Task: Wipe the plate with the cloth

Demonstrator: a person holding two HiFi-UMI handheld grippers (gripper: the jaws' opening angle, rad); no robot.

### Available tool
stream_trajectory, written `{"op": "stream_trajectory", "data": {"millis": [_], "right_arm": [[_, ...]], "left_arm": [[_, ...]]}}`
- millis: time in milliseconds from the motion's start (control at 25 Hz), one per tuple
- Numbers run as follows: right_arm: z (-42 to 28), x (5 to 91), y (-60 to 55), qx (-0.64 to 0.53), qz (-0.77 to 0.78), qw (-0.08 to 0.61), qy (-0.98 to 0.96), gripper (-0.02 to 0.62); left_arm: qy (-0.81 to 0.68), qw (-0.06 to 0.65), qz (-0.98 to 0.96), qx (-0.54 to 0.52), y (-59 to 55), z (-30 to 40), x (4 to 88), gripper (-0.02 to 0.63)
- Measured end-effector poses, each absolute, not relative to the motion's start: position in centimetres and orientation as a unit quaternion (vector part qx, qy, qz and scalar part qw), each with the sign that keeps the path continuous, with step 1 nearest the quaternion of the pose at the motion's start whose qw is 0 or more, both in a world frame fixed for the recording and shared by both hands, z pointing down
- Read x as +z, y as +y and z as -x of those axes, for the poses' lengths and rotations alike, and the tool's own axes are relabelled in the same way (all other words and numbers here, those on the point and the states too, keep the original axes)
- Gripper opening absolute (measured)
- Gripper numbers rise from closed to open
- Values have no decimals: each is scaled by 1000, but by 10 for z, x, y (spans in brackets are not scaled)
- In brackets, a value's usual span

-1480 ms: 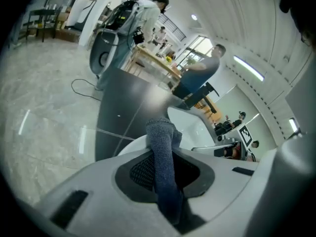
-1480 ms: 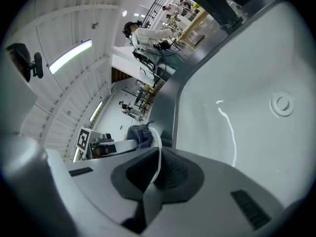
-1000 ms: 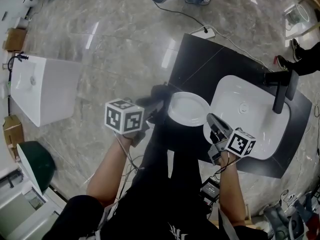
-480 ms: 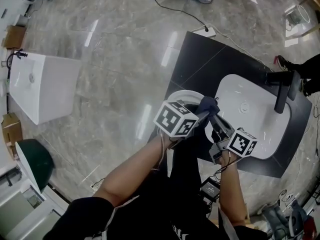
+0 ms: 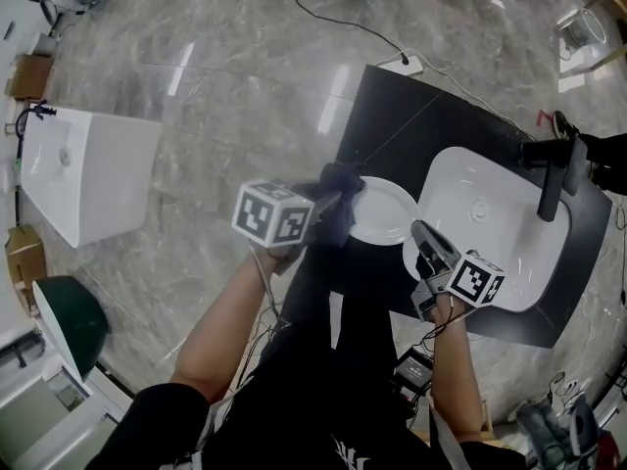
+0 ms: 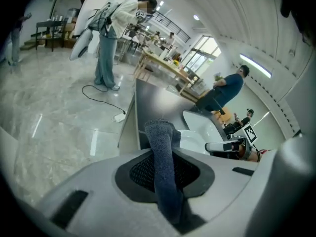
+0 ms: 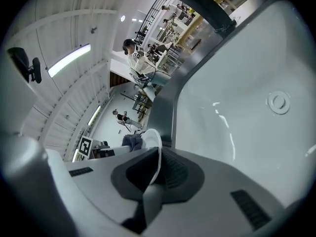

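Observation:
A round white plate (image 5: 384, 211) is held level over the black counter, just left of the basin. My right gripper (image 5: 423, 239) is shut on its near right rim; in the right gripper view the plate (image 7: 154, 154) runs edge-on between the jaws. My left gripper (image 5: 331, 202) is shut on a dark blue-grey cloth (image 5: 340, 204), which lies against the plate's left edge. In the left gripper view the cloth (image 6: 163, 167) stands up between the jaws, with the plate (image 6: 190, 144) just beyond it.
A white basin (image 5: 490, 218) is set in the black counter (image 5: 392, 116), with a black tap (image 5: 551, 169) at its far right. A white box (image 5: 83, 174) and a dark green bin (image 5: 64, 316) stand on the marble floor at left. People stand in the background (image 6: 106, 38).
My left gripper with the cloth swept right across the plate half a second ago, then came back to the plate's left edge. The right gripper and plate barely moved.

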State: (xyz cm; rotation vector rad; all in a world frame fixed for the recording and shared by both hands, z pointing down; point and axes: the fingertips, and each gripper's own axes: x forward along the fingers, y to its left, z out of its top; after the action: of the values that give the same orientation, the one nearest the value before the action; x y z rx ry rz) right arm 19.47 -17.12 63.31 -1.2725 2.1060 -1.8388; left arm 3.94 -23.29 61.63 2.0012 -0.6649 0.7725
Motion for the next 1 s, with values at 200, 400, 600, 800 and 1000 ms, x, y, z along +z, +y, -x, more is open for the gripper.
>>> {"op": "stream_trajectory", "data": {"millis": [200, 400, 600, 800, 1000], "right_arm": [[-191, 633, -173, -597, 410, 29, 689, 15], [-187, 629, -173, -586, 389, 21, 710, 15], [-186, 631, -175, -571, 391, 12, 722, 19], [-194, 623, -174, -558, 410, 35, 720, 67], [-206, 620, -163, -556, 406, 63, 722, 99]], "left_arm": [[-295, 427, -796, 311, -236, -5, 610, 58], [-320, 433, -789, 296, -227, 20, 604, 58], [-332, 422, -804, 255, -223, 24, 576, 58], [-321, 380, -849, 180, -230, 7, 531, 58], [-310, 361, -874, 96, -223, -10, 490, 58]]}}
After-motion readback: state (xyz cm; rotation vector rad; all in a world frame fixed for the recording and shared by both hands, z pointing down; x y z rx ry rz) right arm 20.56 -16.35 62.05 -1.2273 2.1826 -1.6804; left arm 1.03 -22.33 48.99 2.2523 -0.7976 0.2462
